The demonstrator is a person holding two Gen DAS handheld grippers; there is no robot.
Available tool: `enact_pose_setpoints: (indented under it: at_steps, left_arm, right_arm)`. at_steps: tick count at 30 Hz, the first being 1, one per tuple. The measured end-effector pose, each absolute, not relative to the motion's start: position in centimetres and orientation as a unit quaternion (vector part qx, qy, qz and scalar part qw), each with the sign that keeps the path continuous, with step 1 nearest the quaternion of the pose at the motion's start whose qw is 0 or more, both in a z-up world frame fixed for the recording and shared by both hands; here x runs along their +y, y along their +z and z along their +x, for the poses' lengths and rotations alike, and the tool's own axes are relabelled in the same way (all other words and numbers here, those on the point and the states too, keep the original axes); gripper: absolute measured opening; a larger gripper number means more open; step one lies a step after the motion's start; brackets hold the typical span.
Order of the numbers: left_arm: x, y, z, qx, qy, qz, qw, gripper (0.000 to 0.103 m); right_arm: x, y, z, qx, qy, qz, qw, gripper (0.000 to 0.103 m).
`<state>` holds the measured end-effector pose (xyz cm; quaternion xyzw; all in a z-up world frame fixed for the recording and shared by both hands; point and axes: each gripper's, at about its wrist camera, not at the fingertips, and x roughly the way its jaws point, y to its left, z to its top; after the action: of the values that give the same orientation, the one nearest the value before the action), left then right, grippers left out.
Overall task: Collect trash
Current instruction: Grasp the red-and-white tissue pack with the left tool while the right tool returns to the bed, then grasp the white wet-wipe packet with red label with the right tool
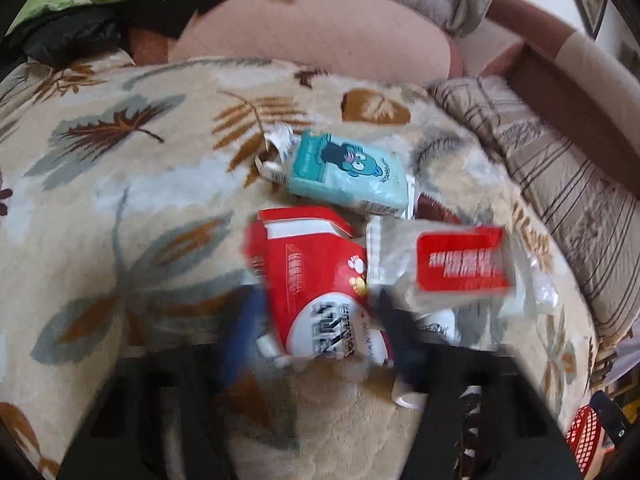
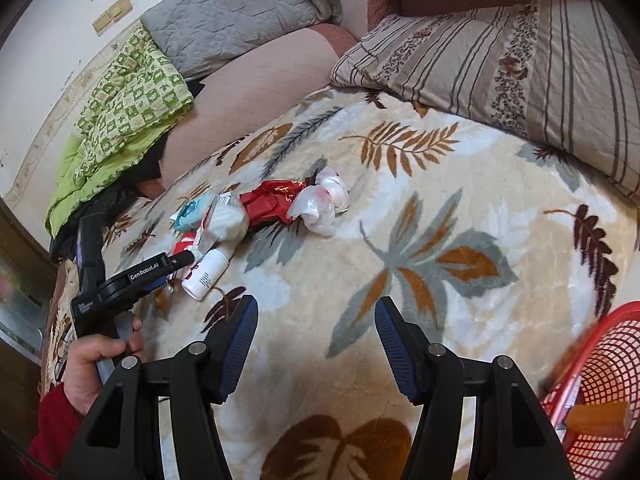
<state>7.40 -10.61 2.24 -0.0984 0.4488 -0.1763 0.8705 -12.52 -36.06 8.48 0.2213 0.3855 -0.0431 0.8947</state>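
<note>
Right tool [image 2: 316, 344] spread over bare blanket [image 2: 460, 208]; basket [image 2: 600, 364] beside.

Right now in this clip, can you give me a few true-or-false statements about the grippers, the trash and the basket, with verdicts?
1. The right gripper is open and holds nothing. True.
2. The red basket sits in the middle of the trash pile. False: it stands apart at the blanket's edge.
3. A white bottle lies on its side on the blanket. True.
4. The teal packet is already in the basket. False: it lies on the blanket.
</note>
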Motion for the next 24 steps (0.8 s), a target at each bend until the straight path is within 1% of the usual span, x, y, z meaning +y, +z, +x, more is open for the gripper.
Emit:
enact_pose_setpoints:
  at_steps: [1,6,9,10,12,14,20,24]
  left_arm:
    - [-10.2,2.3,7.4,0.447,-0.182,-0.108,0.869,0.035]
    - [-8.4,3.8,4.7,0.437,-0.19,-0.116,0.871,0.03]
    - [-6.9,4.9,2.1,0.43,-0.174,-0.118,0.878,0.029]
    - [-6.4,5.0,1.4,0.428,-0.171,-0.125,0.878,0.029]
    - [-5.6,4.9,0.5,0.429,-0.161,-0.124,0.88,0.029]
    - [-5.3,4.4,0.3,0.43,-0.159,-0.111,0.882,0.029]
    - [-4.4,3.1,1.7,0.425,-0.16,-0.118,0.883,0.035]
    - [-4.1,2.1,3.3,0.435,-0.156,-0.138,0.876,0.04]
  right_arm:
    - [-35.9,8.4,-12.3,0.385,-0.04,0.223,0.895,0.065]
    - [-34.6,8.9,-10.1,0.381,-0.007,0.249,0.89,0.065]
    - [-33.4,9.3,-8.0,0.379,0.012,0.263,0.887,0.066]
    - [-33.1,9.3,-7.2,0.378,0.015,0.275,0.884,0.068]
    - [-32.7,8.9,-5.5,0.379,0.015,0.304,0.874,0.068]
    - [-32.1,8.9,-3.7,0.372,0.011,0.305,0.877,0.068]
    - [-30.6,8.8,2.4,0.386,0.014,0.255,0.886,0.068]
    - [-30.6,7.6,5.2,0.41,0.022,0.234,0.881,0.068]
